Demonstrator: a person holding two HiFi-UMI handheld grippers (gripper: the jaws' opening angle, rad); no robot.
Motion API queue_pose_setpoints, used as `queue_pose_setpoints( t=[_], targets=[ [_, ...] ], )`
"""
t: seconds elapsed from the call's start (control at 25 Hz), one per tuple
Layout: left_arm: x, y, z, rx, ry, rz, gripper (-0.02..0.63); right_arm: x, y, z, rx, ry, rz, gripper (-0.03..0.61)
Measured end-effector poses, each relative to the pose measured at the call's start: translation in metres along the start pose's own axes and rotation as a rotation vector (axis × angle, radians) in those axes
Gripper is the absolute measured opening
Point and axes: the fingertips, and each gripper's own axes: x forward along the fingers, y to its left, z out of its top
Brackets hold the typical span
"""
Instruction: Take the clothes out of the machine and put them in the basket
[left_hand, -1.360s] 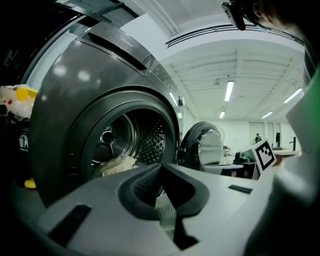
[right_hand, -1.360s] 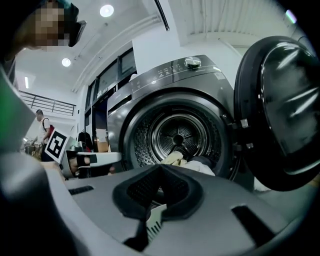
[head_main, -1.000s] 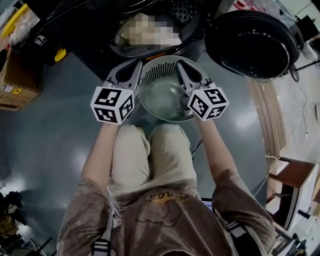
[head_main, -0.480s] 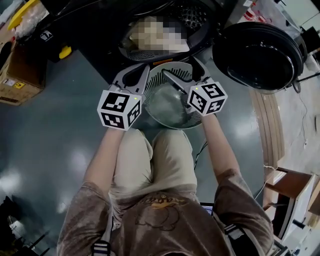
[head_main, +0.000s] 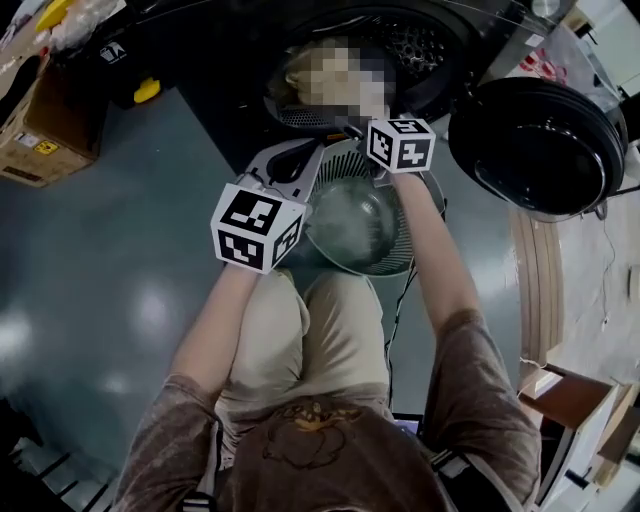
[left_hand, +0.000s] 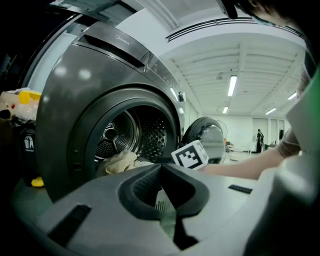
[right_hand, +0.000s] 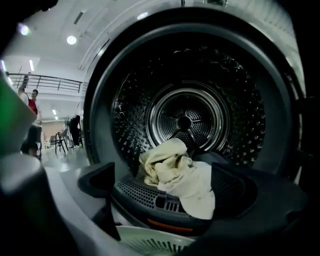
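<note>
drum (right_hand: 240, 115) open, cream cloth (right_hand: 175, 175) heaped on its lip, door (head_main: 535, 140) swung aside right, basket (head_main: 398, 262) below

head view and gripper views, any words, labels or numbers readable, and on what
No text is readable.
Washing machine: small script logo, too small.
Cardboard box: labels, blurred.
Shirt: script print, illegible.
Marker cube: square patterns only.

The head view looks steeply down over the person's lap (head_main: 300, 330) onto the basket (head_main: 395, 262), with the machine (head_main: 420, 50) at the far edge. The left gripper view sits low by the basket and faces the machine's front from the left. The right gripper view looks straight into the drum (right_hand: 185, 120) from close by. Both gripper views share the pale cloth (left_hand: 120, 161) on the drum's lip.
</note>
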Motion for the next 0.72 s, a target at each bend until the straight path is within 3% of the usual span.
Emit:
queue_pose_setpoints(
  t=[0.4, 0.72],
  targets=[
    [0.0, 0.008, -0.013, -0.044, 0.039, -0.009, 0.008, 0.075, -0.032, -0.026, -0.138, 0.17, -0.127, 0.591],
    [0.004, 0.009, -0.021, -0.038, 0.067, -0.034, 0.008, 0.096, -0.042, -0.045, -0.16, 0.251, -0.177, 0.586]
  ],
)
